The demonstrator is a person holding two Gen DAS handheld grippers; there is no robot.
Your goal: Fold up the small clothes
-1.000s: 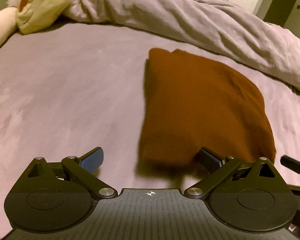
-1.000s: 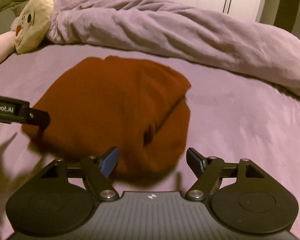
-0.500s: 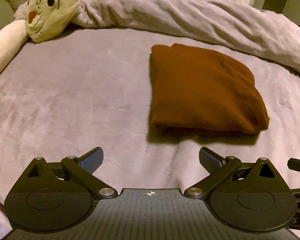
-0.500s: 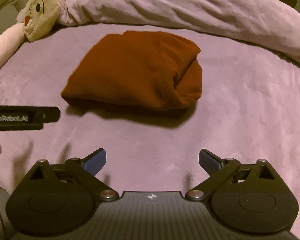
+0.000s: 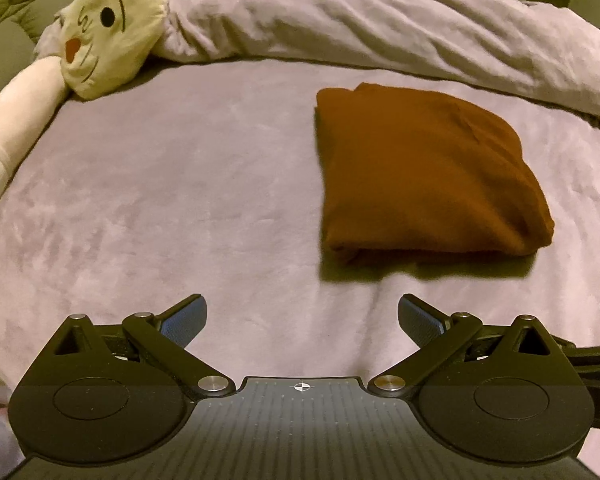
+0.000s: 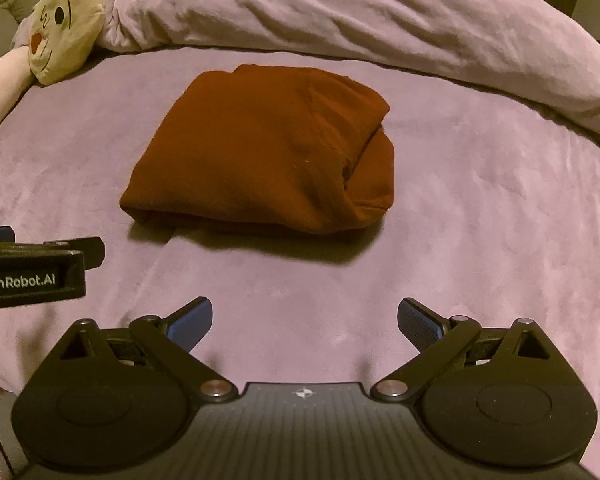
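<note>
plush toy (image 5: pixel 112 28), duvet (image 5: pixel 380 24) behind garment (image 5: pixel 420 172)

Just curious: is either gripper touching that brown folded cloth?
Apart. Both wrist views show bare bedsheet between the open left gripper, right gripper and the brown folded cloth.

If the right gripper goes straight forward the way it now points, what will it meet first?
Probably the folded brown garment. The right gripper is open, with bare bed sheet before its fingertips, and the garment lies ahead, slightly left of centre. Depth is unclear; if angled low, it may touch the sheet first.
</note>
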